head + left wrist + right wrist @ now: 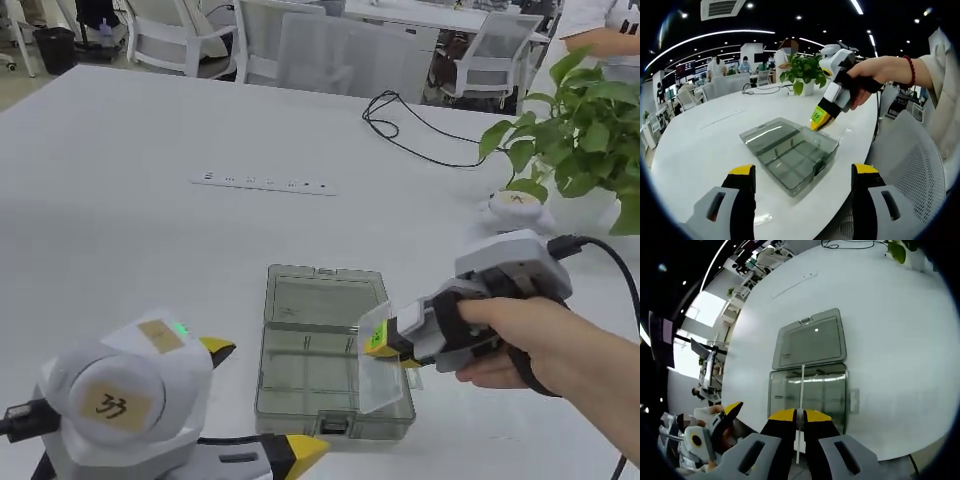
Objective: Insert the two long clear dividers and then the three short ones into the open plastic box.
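The open smoky-clear plastic box [300, 400] lies in the middle of the white table, lid [325, 295] folded back on the far side. My right gripper [385, 345], held in a hand, is shut on a clear divider [382, 385] and holds it tilted over the tray's right edge. In the right gripper view that divider [801, 390] runs edge-on from the shut jaws out over the tray [832, 392]. My left gripper [262, 400] stands open at the near left of the box, nothing between its yellow-tipped fingers [742, 171]. Faint partition lines show inside the tray [790, 155].
A white power strip [265, 183] lies further back on the table. A black cable [420, 125] and a potted plant [585, 130] are at the back right. A small clear piece [855, 401] lies beside the tray. Chairs [330, 45] stand beyond the table.
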A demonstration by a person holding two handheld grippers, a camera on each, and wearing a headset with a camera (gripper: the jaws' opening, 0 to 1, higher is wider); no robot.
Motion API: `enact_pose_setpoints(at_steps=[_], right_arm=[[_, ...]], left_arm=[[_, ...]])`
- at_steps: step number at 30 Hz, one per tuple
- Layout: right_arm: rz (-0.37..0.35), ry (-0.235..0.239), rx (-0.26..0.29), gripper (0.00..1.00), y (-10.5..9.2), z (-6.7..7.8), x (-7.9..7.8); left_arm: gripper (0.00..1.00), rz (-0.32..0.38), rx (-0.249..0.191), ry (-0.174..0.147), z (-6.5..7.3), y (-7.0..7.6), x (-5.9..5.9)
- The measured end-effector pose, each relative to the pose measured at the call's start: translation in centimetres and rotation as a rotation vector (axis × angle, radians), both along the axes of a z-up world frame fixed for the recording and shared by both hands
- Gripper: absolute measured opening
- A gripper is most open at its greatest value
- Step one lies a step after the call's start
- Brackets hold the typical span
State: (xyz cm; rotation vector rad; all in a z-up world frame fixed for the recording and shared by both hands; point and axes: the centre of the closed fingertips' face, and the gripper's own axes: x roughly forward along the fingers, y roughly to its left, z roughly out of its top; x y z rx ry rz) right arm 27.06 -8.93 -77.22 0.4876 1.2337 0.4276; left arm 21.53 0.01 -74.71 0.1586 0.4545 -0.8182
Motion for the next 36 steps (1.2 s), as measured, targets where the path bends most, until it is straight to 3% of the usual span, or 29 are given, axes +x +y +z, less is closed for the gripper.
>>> enact_pose_setpoints(at_steps=[2,7,10,17,26,31,36], right_arm=[[0.0,0.022,-0.005,0.07,-0.1,-0.4,0.5],[0.001,0.061,-0.023,0.07,0.1,-0.8,0.0],[0.005,0.083,-0.05,0.07,0.0,-1.3,-0.3],[-0.01,0.146,-0.031,0.07,-0.4,-2.4,0.5],[-0.006,0.159,-0.042,0.07,-0.4,-3.0,0.5],[-0.019,0.178,-0.013,0.07,-0.3,-3.2,1.0],[-0.015,0.186,-0.017,0.07,-0.2,-3.6,1.0]], left_arm=[[0.81,-0.002,-0.004,-0.001,0.0,0.0,0.0],[0.85,-0.006,-0.017,0.002,0.0,-0.2,0.0],[0.88,-0.016,-0.022,0.02,-0.2,-0.3,-0.1],[0.94,-0.03,-0.036,0.019,0.0,-0.7,-0.2],[0.96,-0.017,-0.041,0.02,0.0,-0.6,0.1],[0.97,-0.006,-0.056,0.017,0.1,-0.6,0.2],[0.97,0.004,-0.065,0.021,0.1,-0.5,0.4]])
